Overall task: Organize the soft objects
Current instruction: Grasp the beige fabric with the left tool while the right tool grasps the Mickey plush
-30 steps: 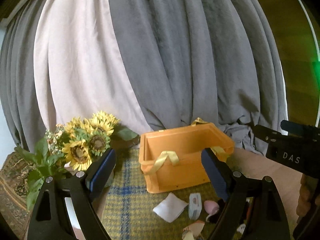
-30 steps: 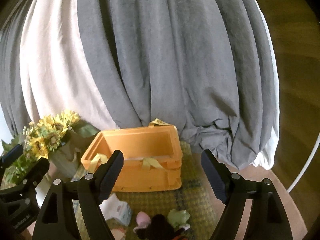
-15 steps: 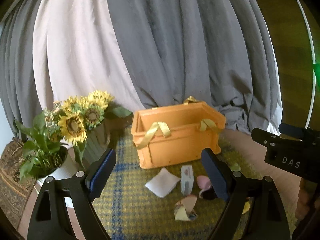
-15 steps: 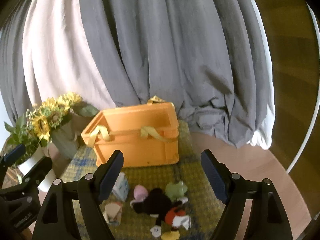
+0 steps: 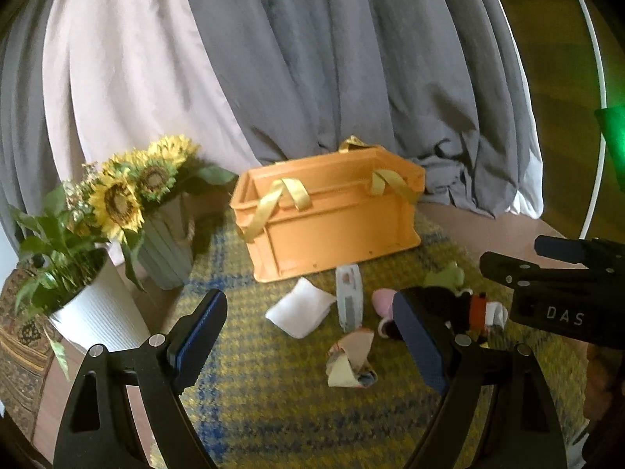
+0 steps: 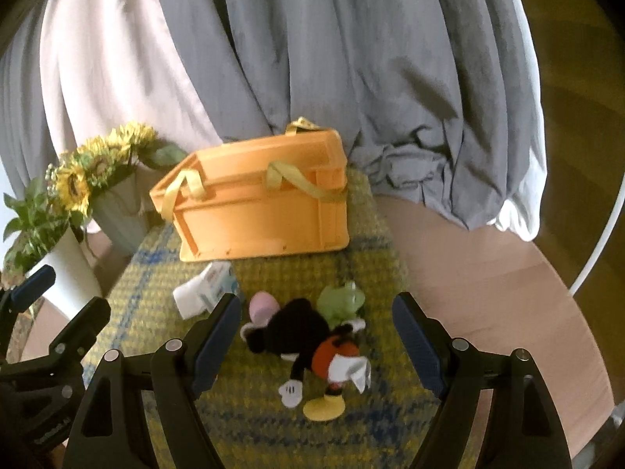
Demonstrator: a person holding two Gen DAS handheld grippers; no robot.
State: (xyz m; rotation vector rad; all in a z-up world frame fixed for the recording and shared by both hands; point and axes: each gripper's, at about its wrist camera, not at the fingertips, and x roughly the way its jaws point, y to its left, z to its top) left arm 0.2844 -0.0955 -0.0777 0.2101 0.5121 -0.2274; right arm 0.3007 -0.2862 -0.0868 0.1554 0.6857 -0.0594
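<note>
Hanging above the yellow-and-blue checked cloth [image 5: 273,402], the left gripper [image 5: 308,336] has its jaws spread wide with nothing between the blue pads; the right gripper [image 6: 316,336] is likewise spread wide and holds nothing.

At the centre of both views an orange crate [image 5: 332,219] stands on the cloth, yellow ribbon handles [image 5: 281,199] draped over its near rim. Below it in the left wrist view lie the soft things: a white folded cloth [image 5: 300,306], a pale blue-grey pouch [image 5: 349,297] just to its right, a pink soft toy [image 5: 383,301], and a crumpled beige-and-yellow piece [image 5: 351,359] lower down.

In the right wrist view a black mouse plush [image 6: 308,340] with red shorts and yellow shoes lies at lower centre between the spread fingers, with a green frog toy [image 6: 343,301] touching its upper right side.

Sunflowers [image 5: 129,183] in a ribbed grey vase [image 5: 164,246] sit at the middle left, beside a white pot [image 5: 97,312] of green leaves. Grey and pale curtains [image 5: 293,58] fill the upper frame.
</note>
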